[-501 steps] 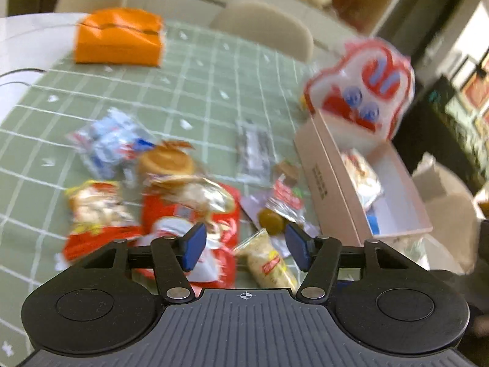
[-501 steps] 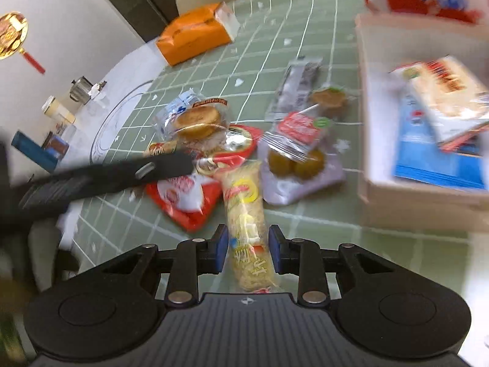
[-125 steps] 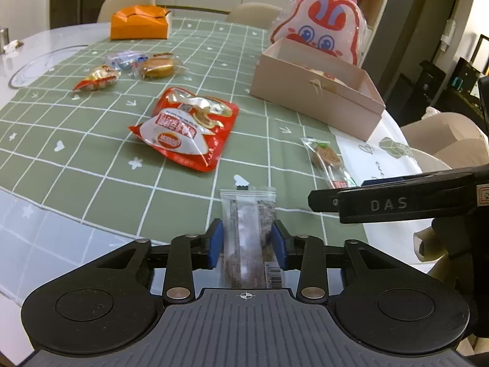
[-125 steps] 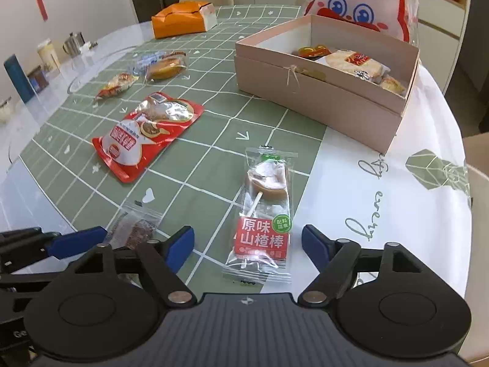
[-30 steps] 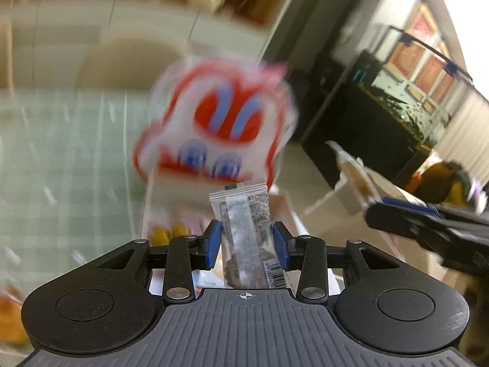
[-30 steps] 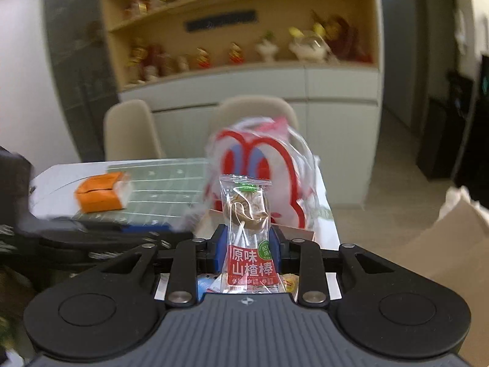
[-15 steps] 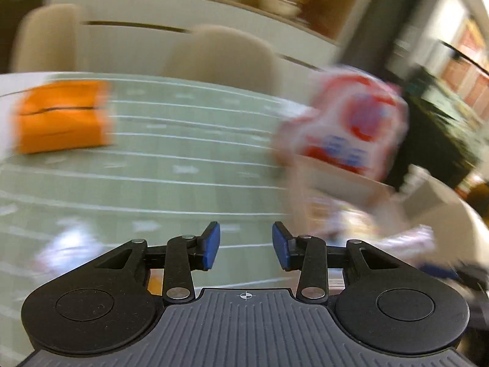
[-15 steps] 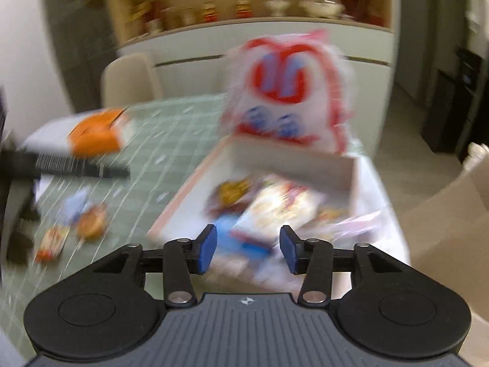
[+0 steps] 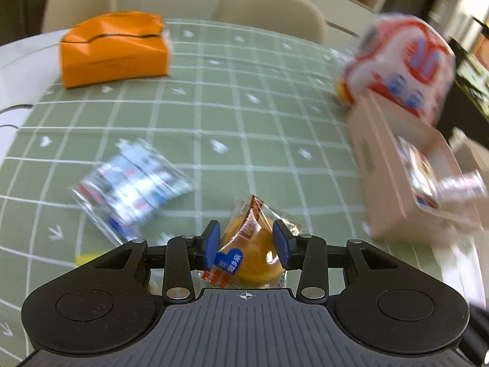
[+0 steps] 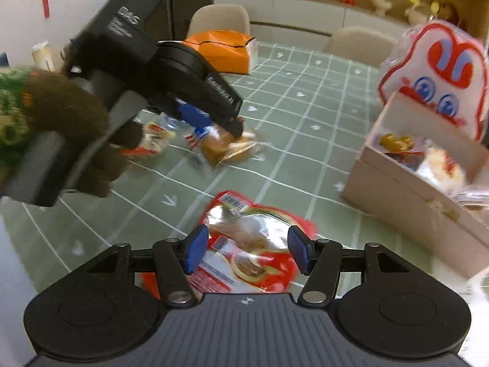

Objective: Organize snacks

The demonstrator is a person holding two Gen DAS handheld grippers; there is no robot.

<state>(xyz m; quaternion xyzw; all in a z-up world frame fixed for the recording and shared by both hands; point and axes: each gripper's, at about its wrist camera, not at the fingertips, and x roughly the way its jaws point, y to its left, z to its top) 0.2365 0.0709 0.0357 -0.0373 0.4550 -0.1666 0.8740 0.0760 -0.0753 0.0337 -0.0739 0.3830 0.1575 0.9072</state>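
Cake packet (image 9: 249,252) between left gripper (image 9: 247,244) fingers, narrow gap, not squeezed yet. Red snack bag (image 10: 244,253) under right gripper (image 10: 245,252), fingers just opened wider, empty. Pink box (image 10: 406,195) off right.

Two downward wrist views, shared pink box (image 9: 394,165) (image 10: 406,189)

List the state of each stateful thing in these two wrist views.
Left gripper: open, jaws around the wrapped round cake, not visibly pressing.
Right gripper: open, jaws just widened, over the red snack bag.
Wrapped round cake: sealed, lying on the tablecloth.
Red snack bag: sealed, lying flat.
Pink box: open, partly filled with snacks.
Orange box: closed.
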